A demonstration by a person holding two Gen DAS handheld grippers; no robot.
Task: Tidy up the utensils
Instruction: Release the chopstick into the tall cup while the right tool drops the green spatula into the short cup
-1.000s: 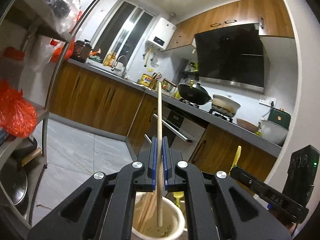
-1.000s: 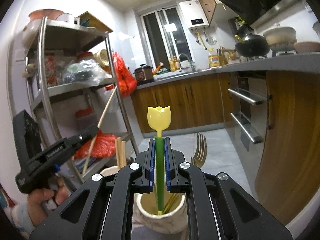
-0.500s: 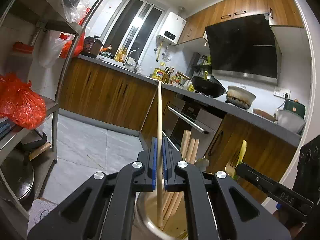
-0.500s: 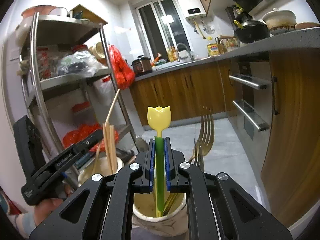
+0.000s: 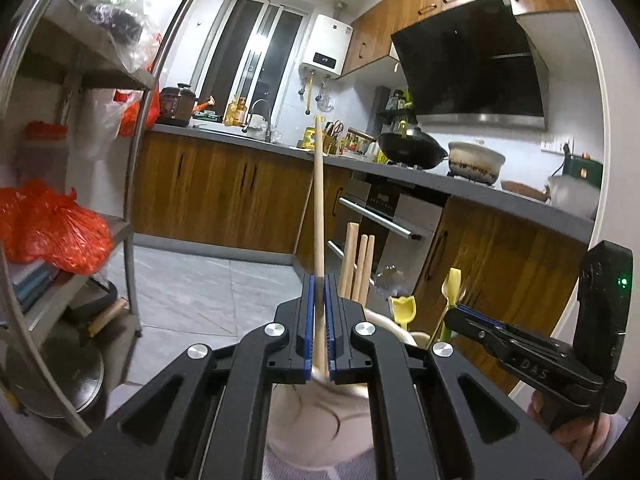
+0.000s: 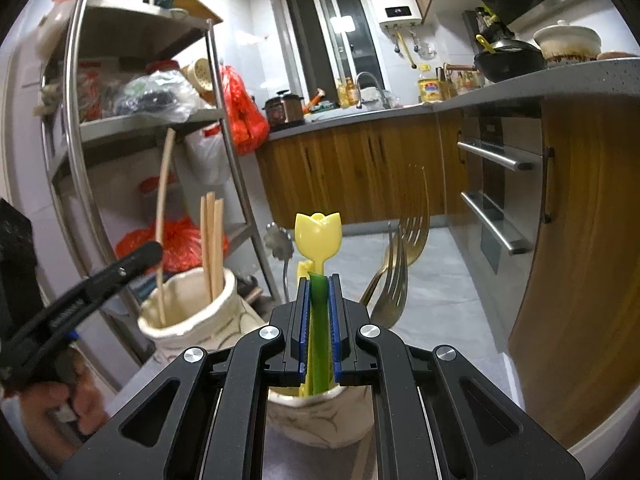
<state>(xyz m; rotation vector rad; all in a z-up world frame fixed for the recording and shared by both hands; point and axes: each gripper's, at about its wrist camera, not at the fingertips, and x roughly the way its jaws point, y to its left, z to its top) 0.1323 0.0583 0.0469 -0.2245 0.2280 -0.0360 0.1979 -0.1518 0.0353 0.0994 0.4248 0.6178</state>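
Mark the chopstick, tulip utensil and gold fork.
chopstick (image 5: 318, 200), left wrist view, mid shaft
tulip utensil (image 6: 317, 234), right wrist view, yellow head
gold fork (image 6: 412, 216), right wrist view, tines

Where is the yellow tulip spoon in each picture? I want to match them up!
Left wrist view: the yellow tulip spoon peeks up low and right of centre, behind the left gripper.
Right wrist view: the same spoon stands in the centre, its green stem clamped in the right gripper.
Shared landmark: the white water heater on the back wall.
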